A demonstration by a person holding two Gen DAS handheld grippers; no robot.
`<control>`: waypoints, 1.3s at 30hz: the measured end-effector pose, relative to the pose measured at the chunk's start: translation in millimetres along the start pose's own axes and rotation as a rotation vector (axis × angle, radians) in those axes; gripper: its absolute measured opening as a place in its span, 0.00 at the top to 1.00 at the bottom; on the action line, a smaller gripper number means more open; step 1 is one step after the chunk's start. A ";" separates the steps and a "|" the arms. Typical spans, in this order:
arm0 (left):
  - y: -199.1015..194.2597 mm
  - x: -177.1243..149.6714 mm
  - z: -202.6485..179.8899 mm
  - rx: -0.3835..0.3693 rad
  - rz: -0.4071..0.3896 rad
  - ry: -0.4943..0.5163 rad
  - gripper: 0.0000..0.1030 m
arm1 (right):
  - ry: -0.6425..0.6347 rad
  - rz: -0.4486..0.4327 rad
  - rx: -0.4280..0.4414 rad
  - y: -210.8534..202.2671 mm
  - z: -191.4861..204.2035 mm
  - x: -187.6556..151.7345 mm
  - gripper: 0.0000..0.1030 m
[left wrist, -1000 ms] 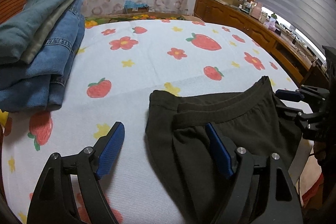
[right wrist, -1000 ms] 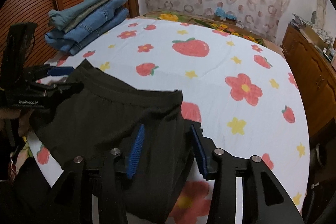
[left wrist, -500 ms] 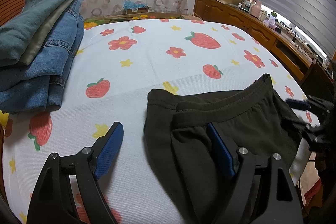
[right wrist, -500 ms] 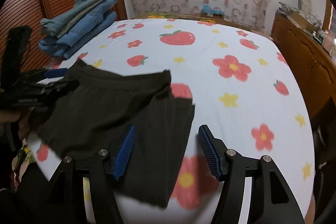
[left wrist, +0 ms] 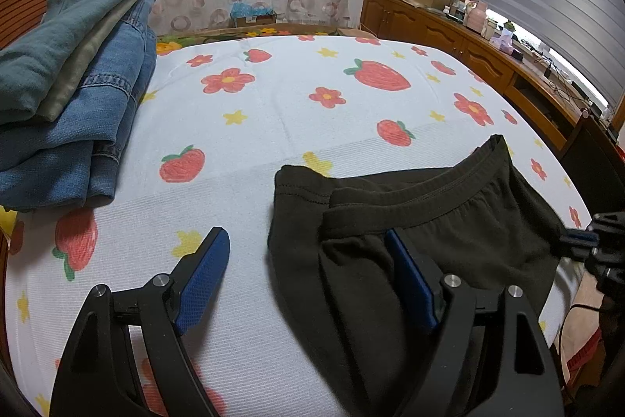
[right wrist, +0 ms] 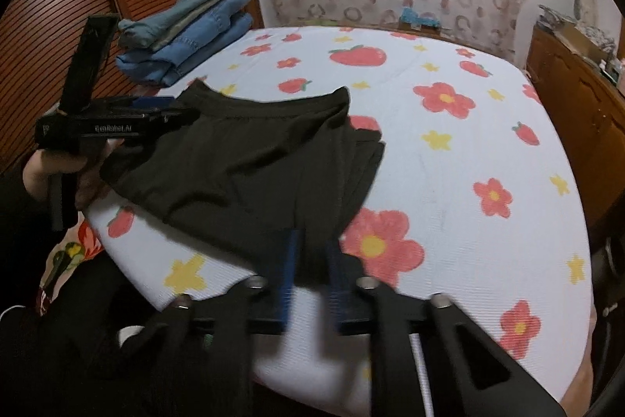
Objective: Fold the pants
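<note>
Motion blur smears the right tongs (right wrist: pixel 310 270), hiding their grip on the black pants (right wrist: pixel 250 163).

Only 1 piece of lettering could be made out. It stood in small pale characters along the side of the black plastic body of the left gripper (right wrist: pixel 156 106), as seen from the right wrist view, and ran in a single line on the horizontal bar just above the person's hand. It appeared to read "GenRobot.AI", though the letters were soft and slightly blurred, so the exact spelling was not certain. A further small pale mark sat at the far left end of the same bar, too small to read. Nothing legible appeared in the left wrist view.
</note>
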State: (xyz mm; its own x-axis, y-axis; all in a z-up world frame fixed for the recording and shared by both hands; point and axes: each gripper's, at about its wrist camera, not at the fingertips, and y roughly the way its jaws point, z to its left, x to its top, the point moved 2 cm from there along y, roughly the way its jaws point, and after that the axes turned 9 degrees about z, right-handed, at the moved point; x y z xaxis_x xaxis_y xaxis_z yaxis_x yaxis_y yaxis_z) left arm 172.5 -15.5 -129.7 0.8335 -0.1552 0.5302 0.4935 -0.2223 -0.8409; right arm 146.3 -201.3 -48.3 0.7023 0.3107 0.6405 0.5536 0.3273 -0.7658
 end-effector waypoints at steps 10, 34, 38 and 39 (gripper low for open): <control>0.2 0.0 0.7 0.000 -0.001 -0.001 0.20 | 0.033 -0.031 -0.023 -16.5 -4.5 -0.2 0.75; 0.3 -1.7 -0.3 0.002 -0.002 0.000 0.20 | 0.035 0.050 -0.051 50.9 -16.0 69.9 0.49; 0.8 -1.1 0.1 0.002 -0.003 0.000 0.20 | 0.030 0.017 -0.040 53.8 -18.2 68.3 0.43; 0.4 -1.1 -0.1 0.002 -0.003 0.001 0.20 | 0.020 0.000 -0.041 54.2 -17.1 65.9 0.41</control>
State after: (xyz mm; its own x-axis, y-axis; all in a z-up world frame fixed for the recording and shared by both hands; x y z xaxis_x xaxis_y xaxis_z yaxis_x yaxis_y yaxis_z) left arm 171.7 -15.6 -130.7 0.8318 -0.1558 0.5327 0.4963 -0.2208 -0.8396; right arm 230.2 -178.4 -48.5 0.7113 0.2924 0.6391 0.5707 0.2905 -0.7681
